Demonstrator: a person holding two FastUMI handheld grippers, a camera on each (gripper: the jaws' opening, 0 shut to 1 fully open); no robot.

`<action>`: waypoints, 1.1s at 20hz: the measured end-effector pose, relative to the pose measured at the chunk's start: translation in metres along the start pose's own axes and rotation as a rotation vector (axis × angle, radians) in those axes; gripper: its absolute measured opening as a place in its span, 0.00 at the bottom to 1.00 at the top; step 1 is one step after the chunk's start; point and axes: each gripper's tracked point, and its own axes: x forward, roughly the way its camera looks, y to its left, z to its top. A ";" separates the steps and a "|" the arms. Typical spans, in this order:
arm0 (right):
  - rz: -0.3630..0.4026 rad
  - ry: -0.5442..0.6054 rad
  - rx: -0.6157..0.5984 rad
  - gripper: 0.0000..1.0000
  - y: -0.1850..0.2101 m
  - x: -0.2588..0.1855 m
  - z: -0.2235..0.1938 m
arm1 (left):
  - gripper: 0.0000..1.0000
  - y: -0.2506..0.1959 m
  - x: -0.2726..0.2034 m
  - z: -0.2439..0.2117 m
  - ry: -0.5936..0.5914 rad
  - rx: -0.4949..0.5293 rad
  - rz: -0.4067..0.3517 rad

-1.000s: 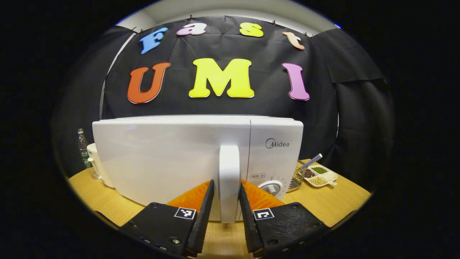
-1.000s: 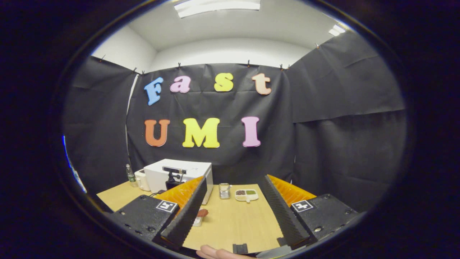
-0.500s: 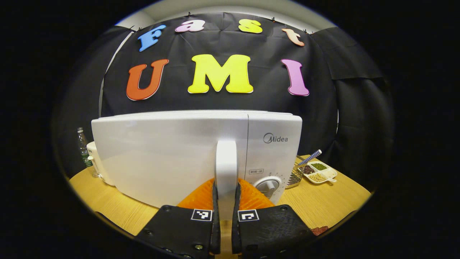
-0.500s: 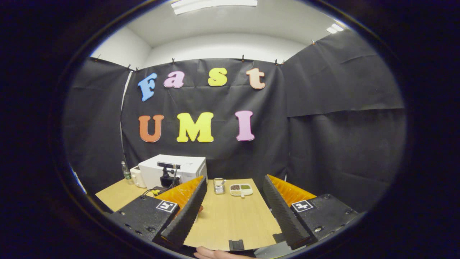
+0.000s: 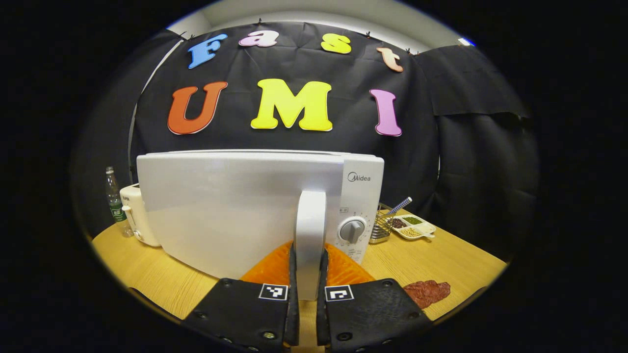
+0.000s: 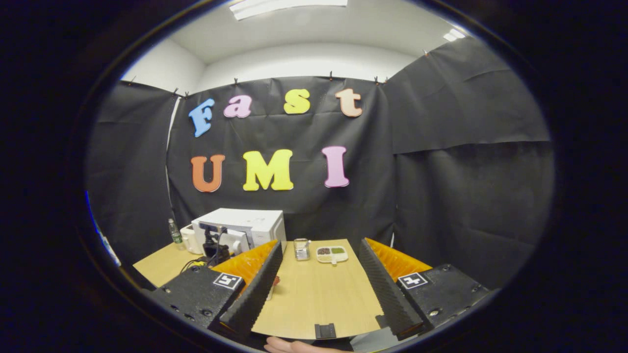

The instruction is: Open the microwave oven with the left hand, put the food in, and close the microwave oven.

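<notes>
Two claw fingers of left claw (image 5: pixel 307 299) pinch white upright door handle (image 5: pixel 310 230) of white boxy microwave oven (image 5: pixel 245 206), ready for pull. Right claw (image 6: pixel 319 289) hangs spread, empty, above wooden counter (image 6: pixel 314 299). Reddish-brown flat food piece (image 5: pixel 427 291) lies on counter, right of oven. Wire basket (image 5: pixel 380 228), sectioned dish (image 5: pixel 412 228) behind; white toaster (image 5: pixel 140 215), bottle (image 5: pixel 114 201) left of door's swing.

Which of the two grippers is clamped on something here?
The left gripper: its fingers press both sides of the microwave's white door handle. The right gripper is open above the table.
</notes>
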 end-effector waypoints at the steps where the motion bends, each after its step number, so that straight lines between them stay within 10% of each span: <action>1: -0.003 0.001 0.005 1.00 0.000 0.002 -0.001 | 0.13 0.002 -0.010 -0.001 -0.009 0.010 -0.007; 12: 0.047 0.024 0.017 1.00 0.021 0.001 -0.016 | 0.19 0.065 -0.129 -0.020 0.014 0.036 -0.030; 15: 0.058 0.040 0.027 1.00 0.024 0.003 -0.024 | 0.42 0.109 -0.176 -0.034 0.054 0.002 0.049; 17: 0.060 0.052 0.026 1.00 0.025 0.007 -0.029 | 0.96 0.142 -0.199 -0.034 0.039 -0.019 0.124; 18: 0.060 0.061 0.028 1.00 0.026 0.009 -0.032 | 0.81 0.153 -0.217 -0.033 0.032 -0.026 0.148; 22: 0.057 0.086 0.034 0.92 0.029 0.019 -0.036 | 0.93 0.182 -0.267 -0.021 0.007 -0.020 0.212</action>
